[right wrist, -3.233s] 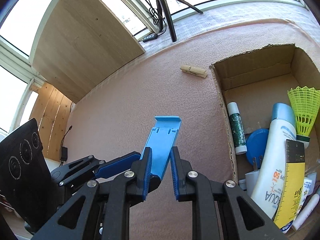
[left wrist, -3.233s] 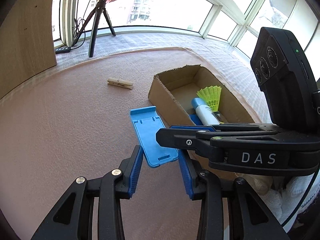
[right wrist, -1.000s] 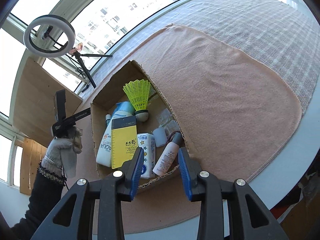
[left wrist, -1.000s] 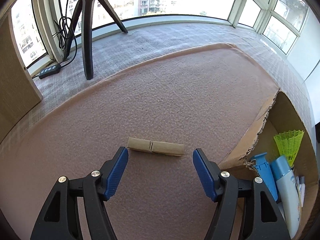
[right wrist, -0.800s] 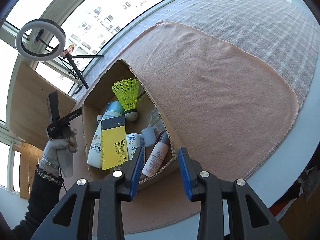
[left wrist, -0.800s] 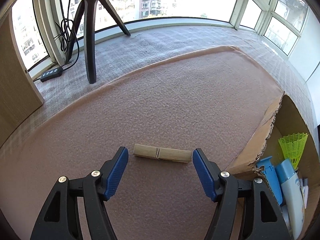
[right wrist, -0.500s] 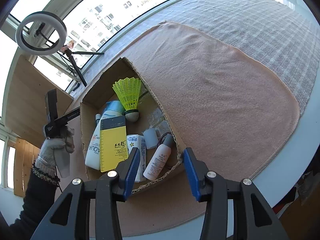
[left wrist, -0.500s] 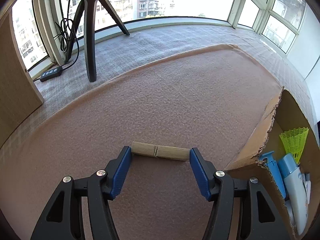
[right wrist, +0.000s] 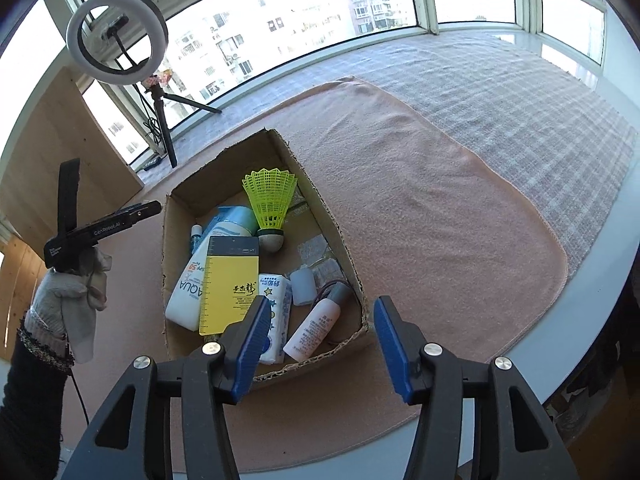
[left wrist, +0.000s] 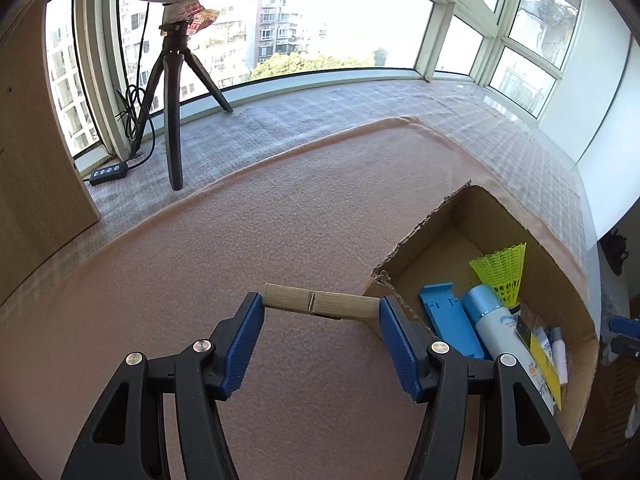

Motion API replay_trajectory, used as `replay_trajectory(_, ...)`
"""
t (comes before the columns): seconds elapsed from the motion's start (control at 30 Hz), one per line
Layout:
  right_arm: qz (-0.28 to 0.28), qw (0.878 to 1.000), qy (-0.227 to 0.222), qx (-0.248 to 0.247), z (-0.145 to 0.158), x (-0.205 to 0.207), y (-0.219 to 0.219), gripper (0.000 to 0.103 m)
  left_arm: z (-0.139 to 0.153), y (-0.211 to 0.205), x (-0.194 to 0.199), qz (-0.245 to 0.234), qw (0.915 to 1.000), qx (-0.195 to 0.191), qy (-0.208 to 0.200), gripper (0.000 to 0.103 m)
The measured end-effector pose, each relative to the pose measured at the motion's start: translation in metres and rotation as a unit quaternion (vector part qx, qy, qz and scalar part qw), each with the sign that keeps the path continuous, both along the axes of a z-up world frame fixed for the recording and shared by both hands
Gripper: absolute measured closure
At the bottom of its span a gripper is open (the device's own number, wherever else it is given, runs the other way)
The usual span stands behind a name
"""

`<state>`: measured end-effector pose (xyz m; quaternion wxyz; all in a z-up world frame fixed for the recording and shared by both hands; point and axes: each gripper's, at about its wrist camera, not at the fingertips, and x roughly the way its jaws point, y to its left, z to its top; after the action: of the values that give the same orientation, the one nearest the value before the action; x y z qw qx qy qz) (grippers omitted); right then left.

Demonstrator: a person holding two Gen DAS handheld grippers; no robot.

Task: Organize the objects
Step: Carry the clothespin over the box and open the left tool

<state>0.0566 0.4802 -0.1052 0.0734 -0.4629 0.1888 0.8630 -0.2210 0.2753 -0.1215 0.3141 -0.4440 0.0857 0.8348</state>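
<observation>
A wooden clothespin [left wrist: 322, 306] is held end to end between the blue pads of my left gripper [left wrist: 321, 312], lifted above the pink mat, just left of the cardboard box [left wrist: 448, 216]. The box holds a blue phone stand [left wrist: 452, 320], a sunscreen bottle [left wrist: 496, 320], a yellow shuttlecock [left wrist: 502, 274] and other small items. In the right wrist view my right gripper [right wrist: 320, 330] is open and empty above the near end of the box [right wrist: 170, 240]. The left gripper body [right wrist: 92, 228] and gloved hand show at the left there.
A ring light on a tripod [left wrist: 172, 92] and a power strip [left wrist: 108, 172] stand on the checked cloth by the windows. A wooden panel [left wrist: 36, 128] rises at the left. The pink mat [right wrist: 420, 208] stretches right of the box to the table edge [right wrist: 580, 344].
My left gripper has closed on the clothespin's ends and lifted it toward the box. My right gripper, which earlier held the blue phone stand, has opened wider above the box.
</observation>
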Motion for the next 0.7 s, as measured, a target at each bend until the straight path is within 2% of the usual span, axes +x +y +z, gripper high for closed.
replay_trajectory(0.13,0.004,1.000,0.004,0.021,0.004,0.004,-0.007,0.052,0.017,0.018,0.025,-0.030,0.9994,0.017,0.004,0.040)
replay_trajectory(0.33,0.000,1.000,0.010,0.013,0.007,0.015,-0.006,0.052,0.027,0.058,0.066,-0.075,0.9965,0.036,-0.009,0.040)
replay_trajectory(0.57,-0.014,1.000,0.006,0.001,0.002,0.033,0.002,0.052,0.026,0.109,0.121,-0.138,0.9895,0.038,-0.017,0.040)
replay_trajectory(0.7,-0.023,1.000,0.003,-0.006,-0.003,0.043,0.008,0.052,0.020,0.130,0.140,-0.155,0.9868,0.035,-0.028,0.040)
